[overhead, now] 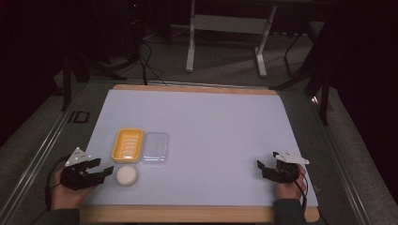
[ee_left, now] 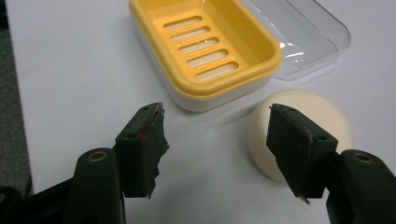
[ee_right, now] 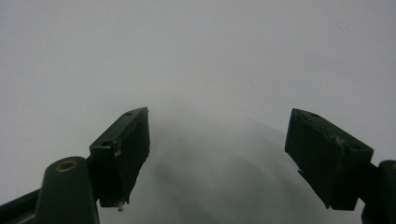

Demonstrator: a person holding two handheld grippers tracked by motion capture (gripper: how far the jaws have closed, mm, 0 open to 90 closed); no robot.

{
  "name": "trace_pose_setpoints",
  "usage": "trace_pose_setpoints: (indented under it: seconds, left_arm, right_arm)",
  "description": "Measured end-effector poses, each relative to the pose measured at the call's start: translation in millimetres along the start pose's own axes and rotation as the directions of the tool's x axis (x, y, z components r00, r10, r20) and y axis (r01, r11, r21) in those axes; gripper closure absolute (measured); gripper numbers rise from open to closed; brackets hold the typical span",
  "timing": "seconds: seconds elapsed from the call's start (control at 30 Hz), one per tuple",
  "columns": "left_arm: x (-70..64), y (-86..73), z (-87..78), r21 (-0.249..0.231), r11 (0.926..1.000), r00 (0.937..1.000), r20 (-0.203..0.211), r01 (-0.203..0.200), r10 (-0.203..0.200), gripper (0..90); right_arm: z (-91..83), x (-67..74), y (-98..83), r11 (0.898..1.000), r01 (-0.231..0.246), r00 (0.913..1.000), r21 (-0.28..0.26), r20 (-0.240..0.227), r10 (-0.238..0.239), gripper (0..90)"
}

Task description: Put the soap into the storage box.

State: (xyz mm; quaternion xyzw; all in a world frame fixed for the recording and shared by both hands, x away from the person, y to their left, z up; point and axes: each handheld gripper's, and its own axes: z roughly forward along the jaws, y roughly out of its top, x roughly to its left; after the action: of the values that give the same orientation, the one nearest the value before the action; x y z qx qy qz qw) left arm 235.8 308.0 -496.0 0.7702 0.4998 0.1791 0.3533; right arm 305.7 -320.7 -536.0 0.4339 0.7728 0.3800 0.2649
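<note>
High view first: we are holding a hand-held gripper in each hand at the near edge of the tabletop (overhead: 211, 122), the left hand-held gripper (overhead: 105, 171) reaching toward a round bar of soap (overhead: 126, 176) and the right hand-held gripper (overhead: 263, 168) waiting well apart at the other side. Just beyond the soap a yellow soap dish (overhead: 127, 145) is sitting open, with its clear lid (overhead: 155, 147) lying flat right beside it, touching or nearly touching; we judge they are laid out this way so the soap can go straight into the dish and the lid can follow. In the left gripper view our jaws are standing spread with nothing between them, the soap (ee_left: 299, 116) lying just past and partly behind one jaw, not yet gripped; we are lining up beside it, we think, so the jaws can come around its rim. The dish (ee_left: 205, 51) is showing its slotted floor, empty and ready, and the lid (ee_left: 303, 37) is lying behind it. In the right gripper view that hand-held gripper (ee_right: 217, 158) is also standing spread over bare white surface, holding nothing, likely kept clear until the lid is needed.
</note>
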Motion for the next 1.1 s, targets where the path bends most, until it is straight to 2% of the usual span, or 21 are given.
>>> trace_pose_setpoints:
  seconds: [0.2, 0.63, 0.8, 0.97, 1.1]
  left_arm:
    - [-6.5, 6.5, 2.1, 0.04, 0.9981, 0.9987, 0.022, -0.048, 0.047, 37.4]
    - [-12.2, 16.2, 4.2, 0.096, 0.9929, 0.995, 0.078, -0.07, 0.063, 37.1]
    - [-14.0, 22.8, 7.3, 0.13, 0.9883, 0.9943, 0.08, -0.08, 0.07, 35.1]
    - [-17.7, 27.9, 8.7, 0.161, 0.9807, 0.9917, 0.082, -0.111, 0.099, 31.5]
    - [-18.2, 29.8, 7.4, 0.163, 0.981, 0.9926, 0.077, -0.106, 0.094, 29.5]
  right_arm:
    - [-0.7, 0.1, -0.2, 1.0, -0.006, 1.0, -0.005, 0.002, 0.006, 21.3]
    - [-2.0, -0.4, -0.8, 1.0, -0.008, 1.0, -0.02, 0.003, 0.008, 20.6]
    - [-1.7, -0.4, -0.8, 1.0, -0.006, 1.0, -0.019, 0.001, 0.006, 20.7]
    - [-1.6, 0.0, -0.7, 1.0, -0.003, 1.0, -0.017, 0.002, 0.003, 20.7]
    - [-1.7, 0.0, -0.7, 1.0, -0.002, 1.0, -0.018, 0.001, 0.002, 20.7]
